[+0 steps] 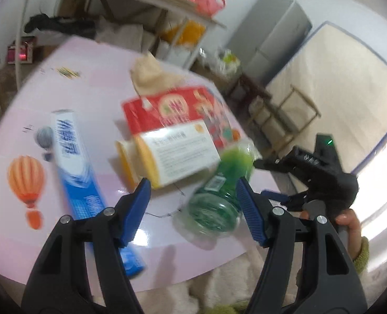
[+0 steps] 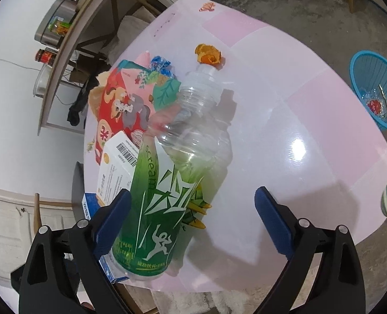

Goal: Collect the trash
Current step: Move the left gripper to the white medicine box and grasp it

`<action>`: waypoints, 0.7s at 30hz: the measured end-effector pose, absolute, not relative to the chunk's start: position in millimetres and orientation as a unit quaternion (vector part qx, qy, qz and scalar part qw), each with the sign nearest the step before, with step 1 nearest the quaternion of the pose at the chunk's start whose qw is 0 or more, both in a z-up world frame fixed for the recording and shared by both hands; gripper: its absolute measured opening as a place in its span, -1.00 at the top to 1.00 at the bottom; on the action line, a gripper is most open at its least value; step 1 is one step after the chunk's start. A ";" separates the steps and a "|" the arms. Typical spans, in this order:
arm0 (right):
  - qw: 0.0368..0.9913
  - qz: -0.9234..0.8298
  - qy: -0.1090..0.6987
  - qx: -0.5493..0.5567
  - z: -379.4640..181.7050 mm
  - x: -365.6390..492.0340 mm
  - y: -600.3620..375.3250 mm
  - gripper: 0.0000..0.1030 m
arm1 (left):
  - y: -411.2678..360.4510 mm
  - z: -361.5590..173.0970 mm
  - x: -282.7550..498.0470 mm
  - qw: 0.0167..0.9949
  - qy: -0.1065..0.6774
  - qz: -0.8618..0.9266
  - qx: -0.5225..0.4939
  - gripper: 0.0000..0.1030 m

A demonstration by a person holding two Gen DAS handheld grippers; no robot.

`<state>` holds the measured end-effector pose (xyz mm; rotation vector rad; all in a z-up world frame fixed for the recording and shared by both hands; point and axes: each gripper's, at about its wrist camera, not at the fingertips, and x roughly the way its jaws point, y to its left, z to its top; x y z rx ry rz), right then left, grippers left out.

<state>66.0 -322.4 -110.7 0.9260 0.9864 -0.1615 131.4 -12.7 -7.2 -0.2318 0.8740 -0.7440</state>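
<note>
Pink bench [image 2: 311, 99], cluttered near its front edge. Green-labelled plastic bottle [image 2: 167, 183] lies on its side at the front edge, neck pointing toward the far side. Just behind it: white-and-yellow box [image 1: 172, 154] leaning on a red printed carton [image 1: 177, 110]; blue toothpaste box [image 1: 75, 172] toward the left edge, overhanging the front. Orange peel [image 2: 207, 55] sits further back, past the bottle neck; blue candy wrapper [image 2: 162, 65] behind the carton. Blue basket [image 2: 376, 89] on the floor off the bench's right side (some trash in it).

Left gripper [image 1: 193, 204] angled down over the front edge, jaws wide apart, nothing clamped; bottle base just inside the right pad. Right gripper [image 2: 193, 217] tilts down, jaws spread wide, left pad against the bottle label, right pad well clear, no grip. Hand [image 1: 350, 225] with olive sleeve holds the right gripper's handle.
</note>
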 end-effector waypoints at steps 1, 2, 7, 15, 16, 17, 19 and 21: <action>0.779 -0.075 0.454 0.425 -110.5 63.0 -324.1 -0.80 | -23.5 -9.6 131.4 0.833 0.417 -0.350 -0.098 -0.24; 0.780 -0.075 0.454 0.425 -111.0 61.5 -325.9 -0.80 | -31.6 -13.0 131.1 0.833 0.421 -0.346 -0.089 -0.24; 0.773 -0.061 0.453 0.441 -120.5 55.3 -337.7 -0.80 | -60.8 -26.0 136.1 0.821 0.454 -0.340 -0.060 -0.24; 0.769 -0.035 0.459 0.444 -127.8 52.5 -341.0 -0.80 | -78.3 -38.0 132.0 0.798 0.487 -0.352 -0.050 -0.25; 0.769 -0.034 0.459 0.444 -127.7 50.9 -341.5 -0.79 | -79.6 -38.8 131.6 0.796 0.489 -0.353 -0.051 -0.25; 0.769 -0.033 0.459 0.443 -127.5 49.4 -342.0 -0.79 | -81.3 -39.2 130.2 0.793 0.491 -0.357 -0.053 -0.25; 0.769 -0.034 0.459 0.444 -128.0 46.0 -344.0 -0.79 | -84.8 -38.8 126.1 0.784 0.495 -0.371 -0.054 -0.25; 0.769 -0.037 0.457 0.445 -127.5 44.3 -345.3 -0.79 | -89.3 -38.4 119.4 0.776 0.496 -0.385 -0.058 -0.25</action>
